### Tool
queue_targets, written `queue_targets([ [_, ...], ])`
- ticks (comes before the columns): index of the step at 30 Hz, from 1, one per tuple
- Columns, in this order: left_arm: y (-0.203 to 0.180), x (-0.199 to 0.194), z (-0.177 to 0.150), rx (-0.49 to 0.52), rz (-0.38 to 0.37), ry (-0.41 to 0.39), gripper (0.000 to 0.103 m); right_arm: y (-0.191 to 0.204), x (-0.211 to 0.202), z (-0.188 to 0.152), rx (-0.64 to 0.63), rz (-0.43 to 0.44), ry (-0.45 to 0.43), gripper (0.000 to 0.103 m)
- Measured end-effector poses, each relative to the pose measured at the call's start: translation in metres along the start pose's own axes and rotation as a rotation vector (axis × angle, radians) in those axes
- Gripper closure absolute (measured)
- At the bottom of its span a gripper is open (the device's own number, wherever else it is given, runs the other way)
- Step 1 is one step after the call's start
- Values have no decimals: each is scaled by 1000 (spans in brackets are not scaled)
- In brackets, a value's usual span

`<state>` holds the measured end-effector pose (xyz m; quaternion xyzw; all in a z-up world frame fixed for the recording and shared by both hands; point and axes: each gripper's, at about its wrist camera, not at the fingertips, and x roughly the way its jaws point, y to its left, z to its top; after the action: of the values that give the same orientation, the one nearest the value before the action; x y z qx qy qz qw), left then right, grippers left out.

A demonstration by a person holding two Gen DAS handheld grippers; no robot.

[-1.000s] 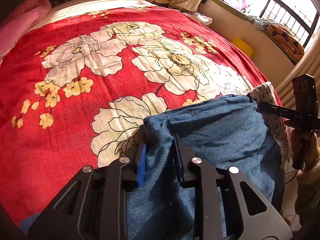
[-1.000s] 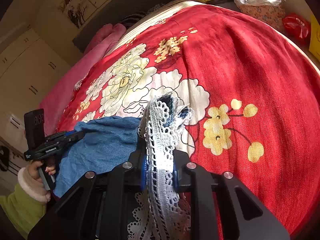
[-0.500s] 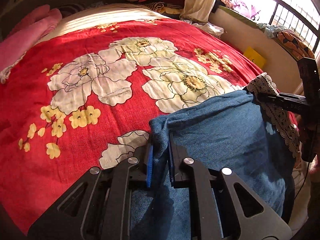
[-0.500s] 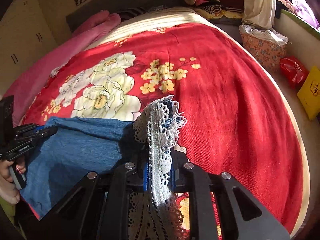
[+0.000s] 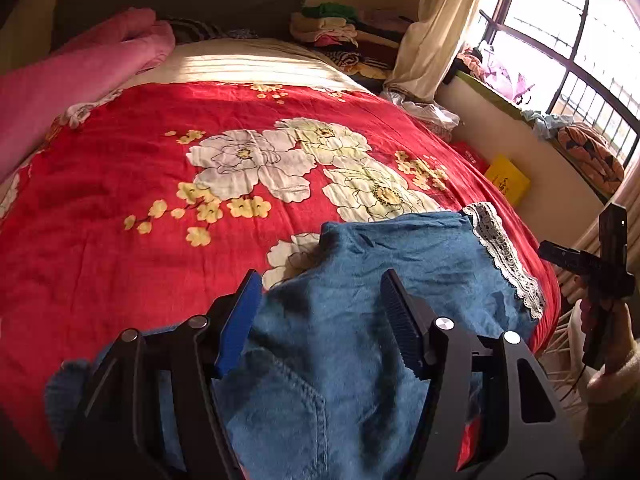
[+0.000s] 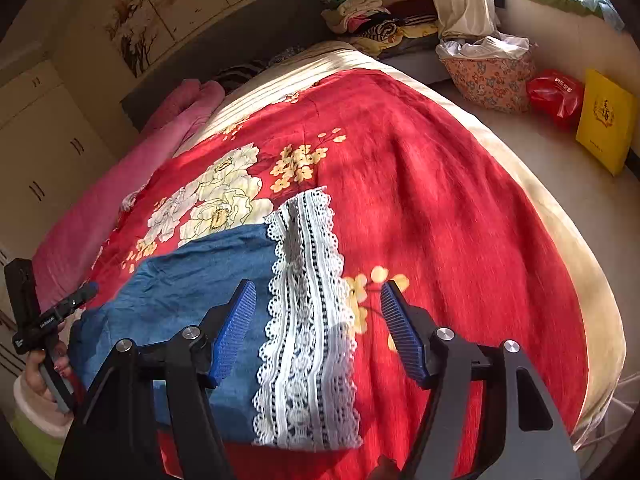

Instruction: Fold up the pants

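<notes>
2 grippers, left and right, just released pants near bedspread edge.

The near end of the pants ran off the bottom edge of the left wrist view, behind the black arms of the left tongs. In the right wrist view the lace trim covered the denim beneath it (how many layers lay there could not be told). The person's hand was cut by the frame edge. Print on the yellow box was too small to read.
</notes>
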<state>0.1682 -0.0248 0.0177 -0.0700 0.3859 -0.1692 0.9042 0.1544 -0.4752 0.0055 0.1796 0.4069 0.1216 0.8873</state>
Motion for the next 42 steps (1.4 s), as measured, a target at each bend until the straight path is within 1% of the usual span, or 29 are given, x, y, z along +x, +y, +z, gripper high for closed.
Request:
queue_targets([
  [2, 12, -23, -15, -35, 26, -14, 46, -7, -13, -19, 40, -3, -7, 37],
  [4, 25, -45, -27, -77, 35, -35, 42, -13, -18, -36, 78, 14, 5, 37],
  [7, 47, -78, -50, -130, 104, -59, 38, -17, -14, -55, 122, 33, 45, 37],
  [10, 75, -107, -75, -236, 158, -75, 36, -21, -6, -67, 184, 58, 68, 36],
  [11, 84, -115, -84, -271, 179, -77, 35, -21, -3, -69, 207, 71, 65, 36],
  [13, 102, -121, -101, -342, 191, -59, 34, -20, -3, -72, 225, 81, 46, 36],
  [16, 117, -120, -118, -419, 163, -34, 34, -19, -3, -76, 271, 116, 34, 38],
  [19, 123, -107, -122, -462, 136, -6, 34, -14, -2, -79, 272, 128, 41, 42],
  [21, 119, -93, -119, -464, 57, 14, 34, -12, 0, -79, 278, 132, 47, 50],
  [22, 116, -84, -117, -457, 56, 28, 34, -12, 1, -79, 283, 127, 51, 53],
  [23, 114, -77, -116, -465, 61, 42, 35, -12, 2, -79, 285, 123, 55, 60],
  [24, 111, -70, -115, -476, 37, 56, 37, -13, 2, -79, 287, 120, 57, 69],
  [25, 107, -65, -114, -476, 20, 61, 55, -12, 2, -79, 287, 118, 59, 72],
  [26, 105, -60, -113, -467, 22, 65, 72, -12, 2, -79, 284, 123, 60, 78],
  [27, 104, -56, -110, -458, 3, 66, 96, -12, 2, -80, 280, 126, 60, 80],
  [31, 108, -57, -100, -420, 38, 55, 96, -7, -11, -73, 212, 73, 33, 84],
  [32, 108, -61, -98, -411, 39, 52, 96, -3, -17, -69, 180, 49, 27, 88],
  [34, 106, -67, -99, -390, 32, 50, 95, 3, -25, -66, 117, -1, 14, 88],
  [35, 107, -66, -102, -383, 34, 56, 94, 4, -23, -68, 104, -14, 26, 88],
  [36, 111, -64, -107, -397, 32, 61, 92, 4, -18, -71, 100, -25, 45, 88],
  [38, 120, -61, -117, -450, -2, 58, 90, 5, -6, -80, 80, -40, 77, 88],
  [39, 124, -61, -119, -463, -15, 54, 88, 5, -2, -83, 77, -50, 79, 86],
  [42, 127, -64, -121, -465, -32, 49, 86, 4, 0, -85, 86, -45, 66, 84],
])
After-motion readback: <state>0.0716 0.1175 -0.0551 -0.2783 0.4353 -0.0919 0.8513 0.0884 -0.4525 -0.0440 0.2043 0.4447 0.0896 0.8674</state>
